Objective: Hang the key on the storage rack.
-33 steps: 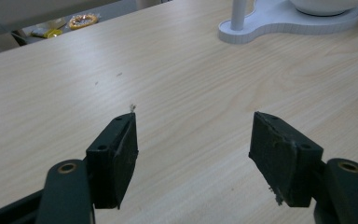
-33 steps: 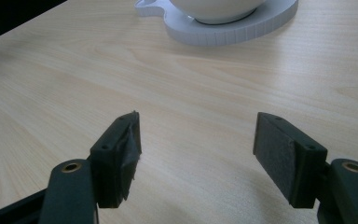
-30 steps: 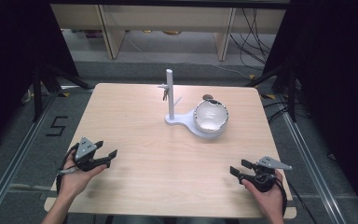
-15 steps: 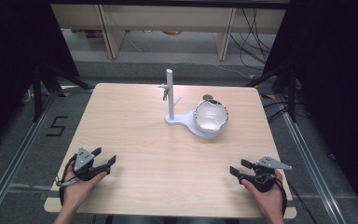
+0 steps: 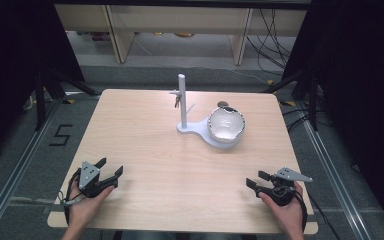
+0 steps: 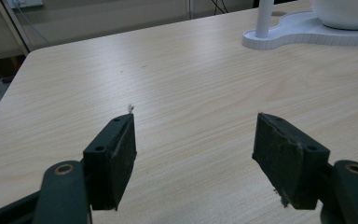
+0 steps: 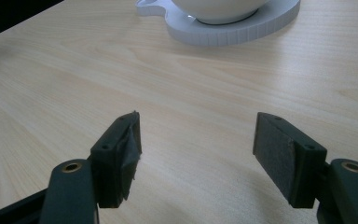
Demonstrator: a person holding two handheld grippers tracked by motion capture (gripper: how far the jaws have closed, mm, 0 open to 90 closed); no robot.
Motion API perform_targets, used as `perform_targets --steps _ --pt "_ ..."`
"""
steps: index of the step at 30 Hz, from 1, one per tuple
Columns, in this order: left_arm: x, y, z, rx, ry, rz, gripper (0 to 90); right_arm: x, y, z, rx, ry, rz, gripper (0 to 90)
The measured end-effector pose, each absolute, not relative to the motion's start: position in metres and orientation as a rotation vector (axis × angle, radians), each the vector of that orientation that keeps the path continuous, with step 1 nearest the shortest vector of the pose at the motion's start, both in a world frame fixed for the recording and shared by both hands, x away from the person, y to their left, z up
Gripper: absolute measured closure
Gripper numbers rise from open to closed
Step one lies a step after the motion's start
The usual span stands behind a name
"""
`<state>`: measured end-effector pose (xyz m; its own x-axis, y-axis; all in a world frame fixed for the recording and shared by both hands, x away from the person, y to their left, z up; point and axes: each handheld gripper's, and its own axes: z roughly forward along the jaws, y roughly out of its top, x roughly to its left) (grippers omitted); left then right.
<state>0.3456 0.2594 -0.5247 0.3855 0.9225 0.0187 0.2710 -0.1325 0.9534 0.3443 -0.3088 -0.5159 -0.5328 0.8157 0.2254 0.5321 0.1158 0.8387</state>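
A white stand with an upright post rises from a flat white base at the far middle of the wooden table. On that base sits a white bowl. My left gripper rests open near the table's front left corner, nothing between its jaws. My right gripper is open near the front right corner, also with nothing in it. In the left gripper view the left gripper faces the post and base. The right gripper points at the base under the bowl.
Small pegs stick out of the post's side. A dark round object lies just behind the bowl. Beyond the table's far edge are shelving legs and cables on the floor. A "5" mark is on the floor at left.
My left gripper has drawn back toward the table's front left corner. The right gripper, stand and bowl have not moved.
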Motion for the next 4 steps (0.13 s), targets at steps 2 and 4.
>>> perform_targets --steps 2,4 --pt "0.3452 0.2603 -0.5243 1.64 1.082 0.81 29.7 0.3443 -0.3095 -0.5155 1.336 2.109 1.386 33.1" --pt "0.3448 0.2604 -0.5241 1.638 1.087 0.809 29.8 0.3438 -0.3094 -0.5154 1.342 2.085 1.418 33.1"
